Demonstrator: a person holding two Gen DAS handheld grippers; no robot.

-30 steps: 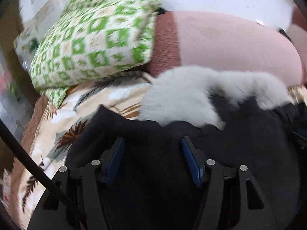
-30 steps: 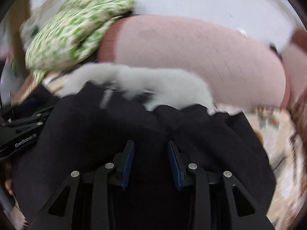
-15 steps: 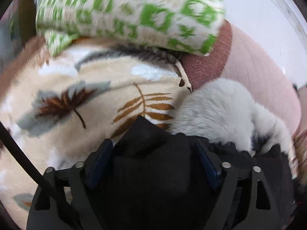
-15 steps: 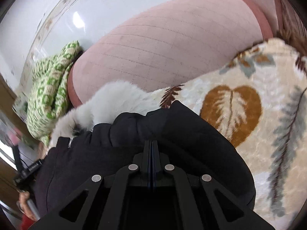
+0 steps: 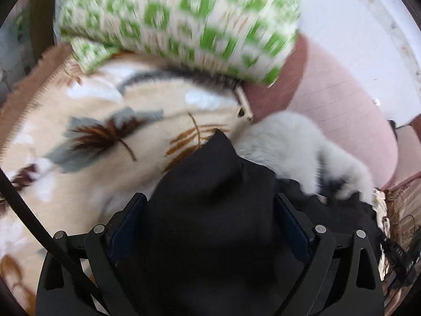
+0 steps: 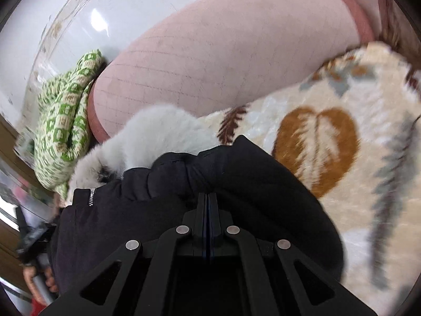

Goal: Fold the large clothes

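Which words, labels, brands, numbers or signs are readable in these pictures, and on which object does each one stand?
No text is readable.
Pale marks on a black device at the right edge of the left wrist view: too small and blurred to read.
The green-and-white cloth bears only a pattern; the black coat shows a zip, no label.

Green-checked quilt (image 5: 179,23) motion-blurred; black coat (image 5: 210,237) cut off below

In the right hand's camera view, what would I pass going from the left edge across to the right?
Green checked blanket → white fur trim → black coat → leaf-print blanket.
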